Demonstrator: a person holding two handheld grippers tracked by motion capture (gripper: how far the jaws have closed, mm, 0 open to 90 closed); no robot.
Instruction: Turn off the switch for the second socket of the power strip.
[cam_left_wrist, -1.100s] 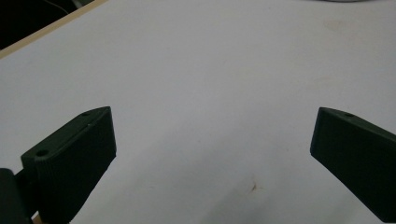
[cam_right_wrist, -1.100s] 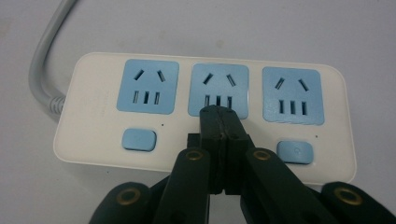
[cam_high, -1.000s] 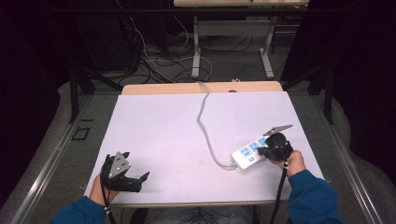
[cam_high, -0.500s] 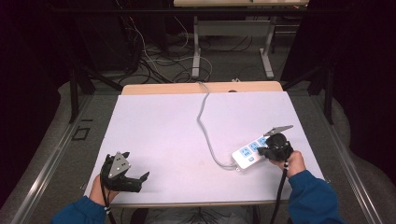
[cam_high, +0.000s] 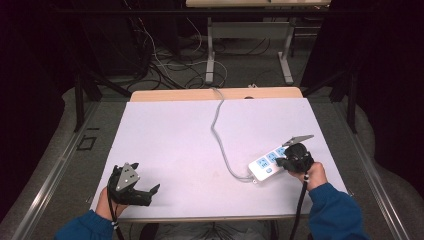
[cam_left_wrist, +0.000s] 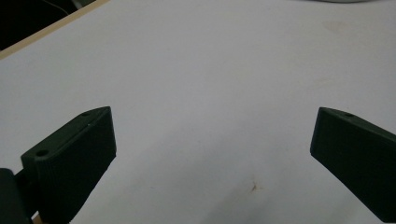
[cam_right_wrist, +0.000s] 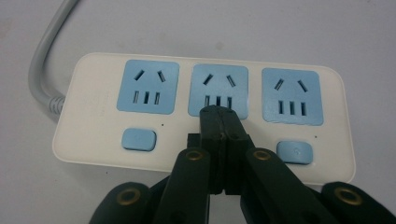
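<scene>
A white power strip (cam_high: 267, 162) with three blue sockets lies on the table's right side, and its grey cable (cam_high: 217, 125) runs toward the far edge. My right gripper (cam_high: 282, 161) is shut, its tips (cam_right_wrist: 219, 114) set on the strip (cam_right_wrist: 93, 102) just below the middle socket (cam_right_wrist: 218, 88). They cover the spot where the middle switch sits; blue switches show at the left (cam_right_wrist: 138, 139) and right (cam_right_wrist: 294, 152). My left gripper (cam_high: 150, 195) rests near the front left edge, open (cam_left_wrist: 212, 135), with bare table between its jaws.
The white table top (cam_high: 170, 135) has a wooden strip along its far edge (cam_high: 200, 94). Beyond it, cables lie on the floor around a desk frame (cam_high: 210, 45). The grey cable (cam_right_wrist: 44, 60) leaves the strip at its left end.
</scene>
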